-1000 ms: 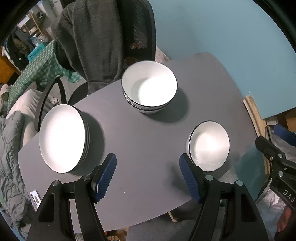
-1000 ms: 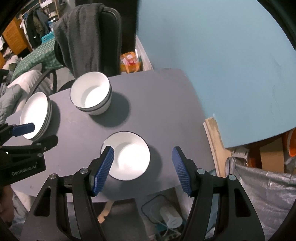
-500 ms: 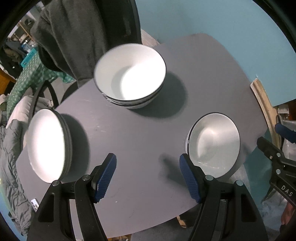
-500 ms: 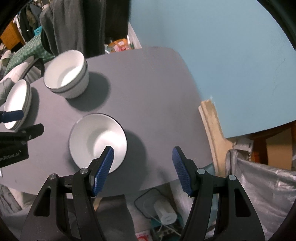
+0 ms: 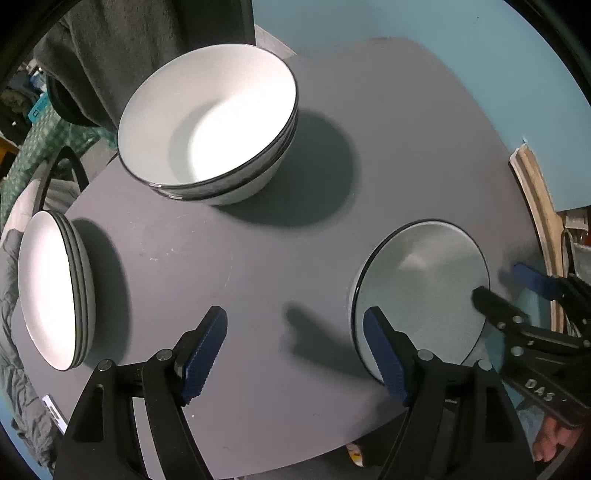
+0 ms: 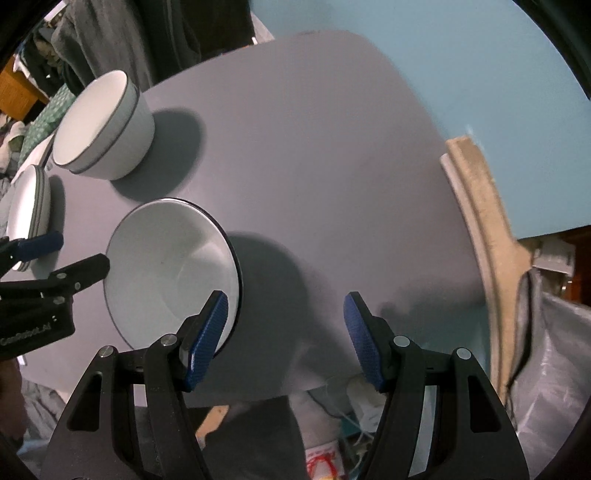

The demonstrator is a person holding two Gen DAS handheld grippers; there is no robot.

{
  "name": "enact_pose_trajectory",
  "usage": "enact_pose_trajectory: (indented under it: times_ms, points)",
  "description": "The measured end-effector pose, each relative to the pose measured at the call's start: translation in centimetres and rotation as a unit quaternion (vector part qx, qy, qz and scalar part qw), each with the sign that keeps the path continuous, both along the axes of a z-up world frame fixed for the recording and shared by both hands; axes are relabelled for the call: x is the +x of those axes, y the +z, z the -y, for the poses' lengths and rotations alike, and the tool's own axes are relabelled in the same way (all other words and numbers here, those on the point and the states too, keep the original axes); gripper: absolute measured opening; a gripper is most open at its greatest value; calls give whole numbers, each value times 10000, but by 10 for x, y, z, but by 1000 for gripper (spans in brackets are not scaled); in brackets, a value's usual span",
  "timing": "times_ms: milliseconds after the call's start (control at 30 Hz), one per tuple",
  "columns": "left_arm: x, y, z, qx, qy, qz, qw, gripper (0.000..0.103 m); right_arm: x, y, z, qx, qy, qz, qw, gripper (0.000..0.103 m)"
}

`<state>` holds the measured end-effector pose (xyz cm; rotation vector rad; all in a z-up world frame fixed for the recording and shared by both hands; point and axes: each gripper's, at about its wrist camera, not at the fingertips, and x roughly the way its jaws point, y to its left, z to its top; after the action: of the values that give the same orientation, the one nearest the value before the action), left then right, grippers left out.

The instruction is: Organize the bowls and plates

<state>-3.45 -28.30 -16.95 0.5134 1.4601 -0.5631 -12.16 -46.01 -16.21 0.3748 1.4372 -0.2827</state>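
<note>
Bowl (image 5: 421, 291) beside hand-held gripper (image 5: 496, 282) lettered "DAS".

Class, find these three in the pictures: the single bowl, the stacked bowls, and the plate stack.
single bowl (image 5: 417, 280), left wrist view, on its inner floor.
stacked bowls (image 5: 207, 122), left wrist view, inside the top bowl.
plate stack (image 5: 44, 288), left wrist view, on the top plate's face.

A lived-in home, likely a combined dining and living room: a small grey table (image 5: 388, 122) stands against a light blue wall (image 6: 424, 55), a dark garment (image 5: 122, 48) hangs over a black office chair (image 5: 236, 18), and a green checked cloth (image 5: 40, 147) and rumpled bedding (image 5: 14, 332) lie behind.
</note>
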Motion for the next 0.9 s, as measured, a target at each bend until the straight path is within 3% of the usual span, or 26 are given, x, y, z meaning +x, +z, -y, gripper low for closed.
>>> enact_pose_trajectory:
  times_ms: [233, 433, 600, 767, 900]
  points:
    - [-7, -16, 9, 189, -155, -27, 9997, 77, 8, -11, -2, 91, 140, -28, 9999, 65]
    - [-9, -28, 8, 206, -136, -164, 9996, 68, 14, -14, -12, 60, 395, -49, 9992, 64]
    - [-5, -40, -2, 80, 49, -508, 9987, 56, 17, -20, -18, 113, 505, -121, 9986, 52]
    - [-8, -42, -6, -69, 148, -741, 9971, 37, 19, -22, -21, 174, 535, -168, 9983, 41]
    - [-6, -44, -6, -99, 142, -839, 9963, 30, 28, -24, -20, 200, 546, -191, 9981, 34]
